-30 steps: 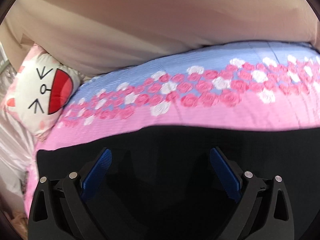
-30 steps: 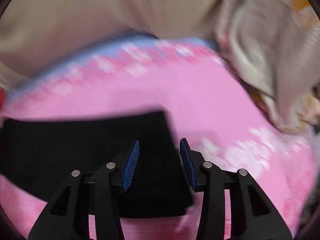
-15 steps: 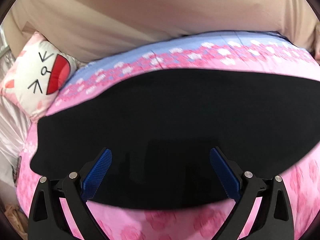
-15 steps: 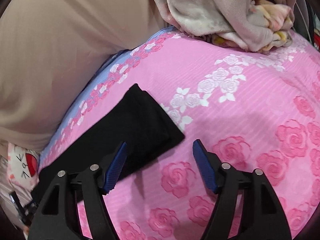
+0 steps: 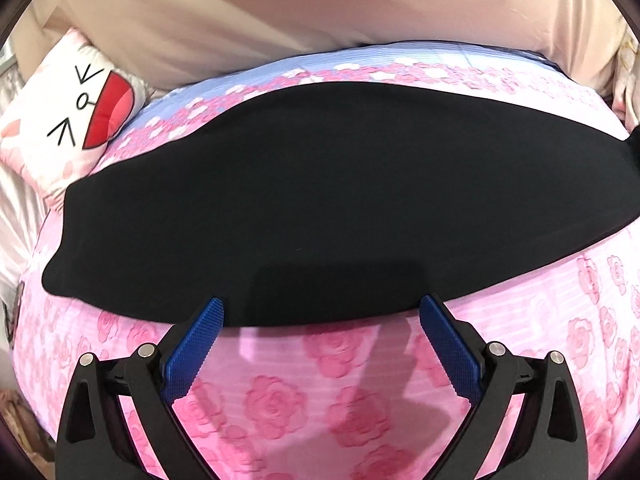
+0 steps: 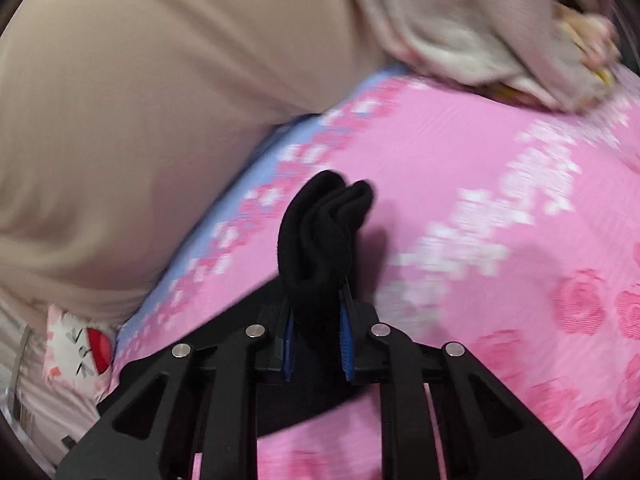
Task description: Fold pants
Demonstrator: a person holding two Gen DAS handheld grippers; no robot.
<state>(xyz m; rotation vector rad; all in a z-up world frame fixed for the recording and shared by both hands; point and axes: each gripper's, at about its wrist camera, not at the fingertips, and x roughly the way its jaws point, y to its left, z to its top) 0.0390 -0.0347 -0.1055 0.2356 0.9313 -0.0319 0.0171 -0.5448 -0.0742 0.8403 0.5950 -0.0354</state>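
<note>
Black pants (image 5: pixel 340 200) lie flat in a long band across a pink rose-patterned bedspread (image 5: pixel 280 400). My left gripper (image 5: pixel 320 312) hangs open just in front of the pants' near edge, nothing between its blue pads. In the right wrist view my right gripper (image 6: pixel 317 304) is closing its jaws on the end of the pants (image 6: pixel 320 232). That end is bunched and lifted off the bed, sticking up between the blue pads. At the far right of the left wrist view the pants' raised end shows as a dark tip.
A white cushion with a cartoon cat face (image 5: pixel 76 112) sits at the bed's left end. A beige padded wall (image 5: pixel 320 8) runs along the far side. A crumpled pale blanket (image 6: pixel 480 32) lies at the bed's right end.
My left gripper pulled back from over the pants to their near edge. My right gripper opened wide, then closed on the pants' end and lifted it into a bunch.
</note>
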